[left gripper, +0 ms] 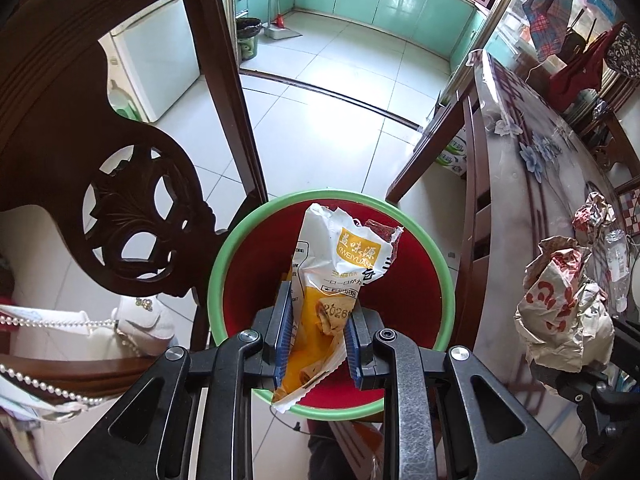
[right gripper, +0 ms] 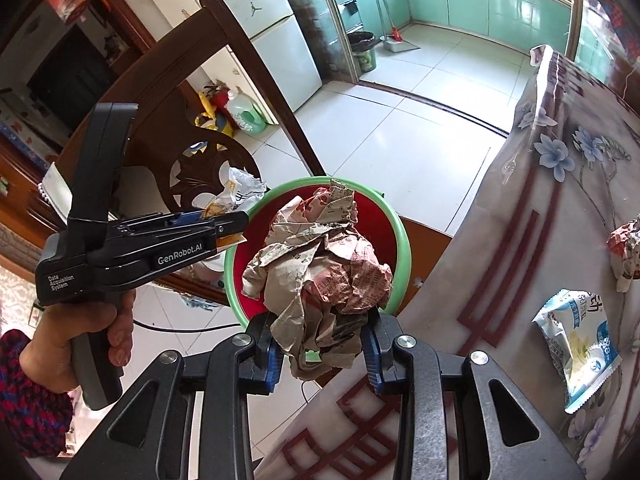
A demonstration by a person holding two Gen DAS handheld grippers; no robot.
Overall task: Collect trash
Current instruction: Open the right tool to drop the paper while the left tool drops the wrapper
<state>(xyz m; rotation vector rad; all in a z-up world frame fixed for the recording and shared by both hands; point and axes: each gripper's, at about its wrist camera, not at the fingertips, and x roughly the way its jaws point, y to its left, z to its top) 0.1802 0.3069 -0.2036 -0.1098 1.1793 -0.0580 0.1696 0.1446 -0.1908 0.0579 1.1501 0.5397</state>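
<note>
— Above the green-rimmed bin (left gripper: 332, 200): left gripper (left gripper: 318, 332) pinches a yellow wrapper (left gripper: 332, 276); right gripper (right gripper: 320, 344) clamps crumpled paper (right gripper: 320, 264).

— Advice: centre both over the opening, then release so nothing catches the rim.

We cannot see the floor of the red bin (left gripper: 404, 280) beyond the left gripper (left gripper: 316, 340); the yellow snack wrapper (left gripper: 332, 280) covers it, and its small print is unreadable. Ahead of the right gripper (right gripper: 320, 350), the crumpled paper (right gripper: 320, 272) hides most of the bin's inside. To its right, the bench (right gripper: 540, 240) and a crumpled wad (right gripper: 624, 254) run off the frame edge.
</note>
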